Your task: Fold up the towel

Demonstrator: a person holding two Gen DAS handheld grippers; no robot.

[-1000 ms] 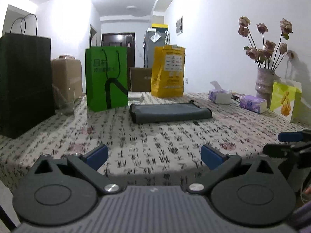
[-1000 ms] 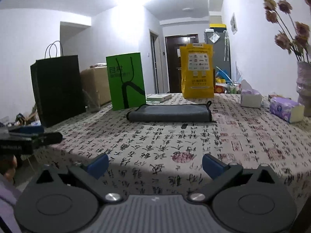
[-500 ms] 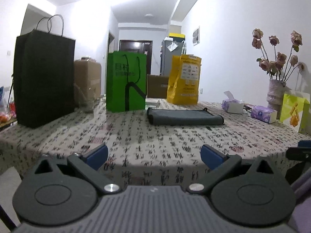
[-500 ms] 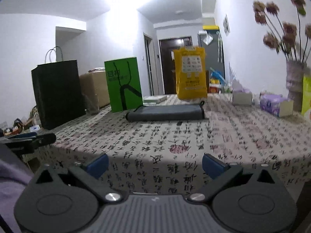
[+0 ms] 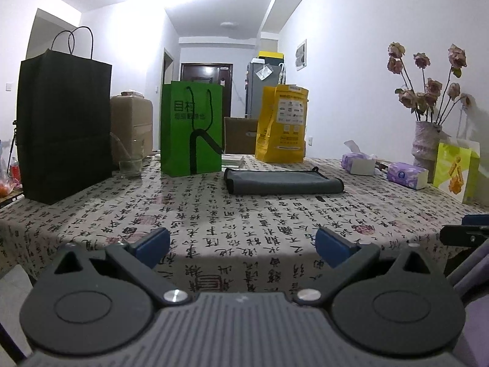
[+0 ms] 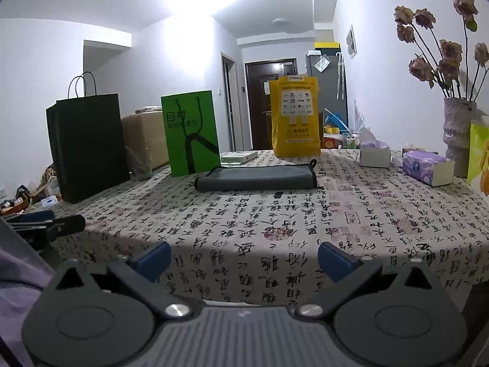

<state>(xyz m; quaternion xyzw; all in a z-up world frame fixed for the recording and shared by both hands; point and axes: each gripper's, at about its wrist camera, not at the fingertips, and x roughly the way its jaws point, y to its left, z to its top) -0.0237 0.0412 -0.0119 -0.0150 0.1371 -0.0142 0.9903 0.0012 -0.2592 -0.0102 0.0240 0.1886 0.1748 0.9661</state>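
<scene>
A grey towel (image 5: pixel 282 181) lies folded into a long flat strip on the table's far middle, with a small black loop at its right end; it also shows in the right wrist view (image 6: pixel 256 178). My left gripper (image 5: pixel 243 244) is open and empty, held off the table's front edge, far from the towel. My right gripper (image 6: pixel 244 255) is open and empty, also back at the front edge. Each gripper shows at the side of the other's view.
The table carries a cloth with black calligraphy (image 5: pixel 214 214). A black paper bag (image 5: pixel 64 122), a green bag (image 5: pixel 191 127) and a yellow bag (image 5: pixel 282 122) stand behind the towel. Tissue boxes (image 5: pixel 406 175) and a vase of dried roses (image 5: pixel 426 140) stand at right. A glass (image 5: pixel 130 165) stands at left.
Both grippers have drawn back and dropped lower toward the table's front edge. The towel has not moved. Both jaws stay open.
</scene>
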